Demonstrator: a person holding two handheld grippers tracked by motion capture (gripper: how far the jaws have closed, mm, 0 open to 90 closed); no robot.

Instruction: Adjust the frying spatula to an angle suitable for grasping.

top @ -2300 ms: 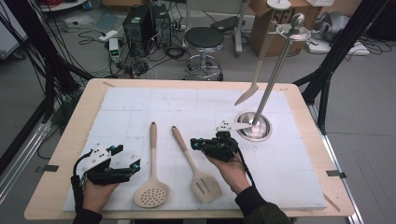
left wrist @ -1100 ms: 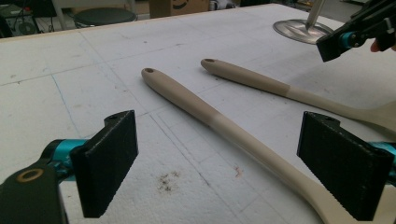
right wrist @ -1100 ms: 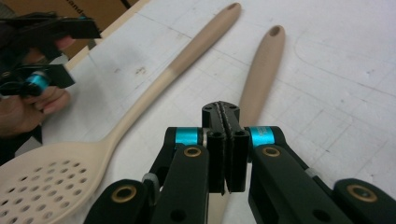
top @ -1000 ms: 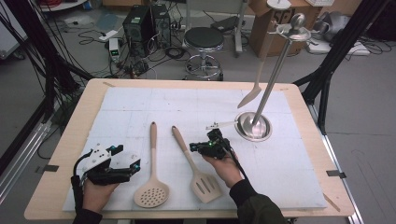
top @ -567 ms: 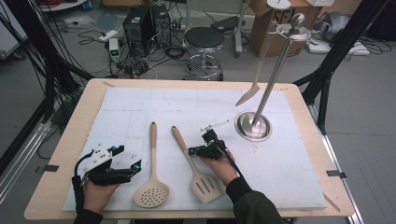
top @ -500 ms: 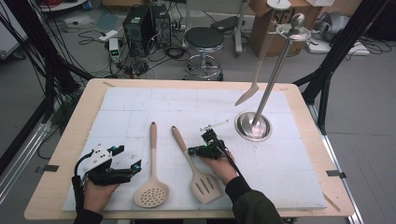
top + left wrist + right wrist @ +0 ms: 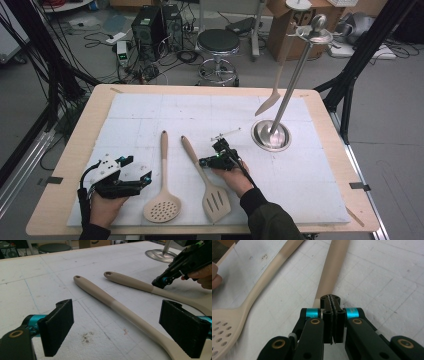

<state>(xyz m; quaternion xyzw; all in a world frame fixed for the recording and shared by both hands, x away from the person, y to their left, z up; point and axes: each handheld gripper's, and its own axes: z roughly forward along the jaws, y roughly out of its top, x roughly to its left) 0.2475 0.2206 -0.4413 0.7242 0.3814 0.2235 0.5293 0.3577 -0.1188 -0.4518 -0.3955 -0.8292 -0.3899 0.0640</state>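
Note:
Two beige utensils lie side by side on the white mat. The perforated skimmer (image 7: 162, 204) is on the left and the slotted spatula (image 7: 216, 201) on the right. My left gripper (image 7: 138, 169) rests open near the front left edge. In the left gripper view, the skimmer's handle (image 7: 113, 305) runs between the wide-apart pads (image 7: 58, 327) of my left gripper (image 7: 122, 330). My right gripper (image 7: 202, 161) is shut with nothing between its jaws, tips at the spatula's handle (image 7: 335, 270). The right gripper view shows the right gripper (image 7: 331, 299) pressed closed just over that handle, with the skimmer (image 7: 227, 322) to its left.
A metal stand (image 7: 271, 135) with a tall pole rises at the back right of the mat, and a wooden utensil (image 7: 270, 102) hangs from its top. The wooden table edge (image 7: 55, 200) borders the mat. A stool (image 7: 218, 42), boxes and cables are on the floor beyond.
My right gripper has moved left from beside the stand's base to the spatula's handle. The left gripper and both utensils have stayed put.

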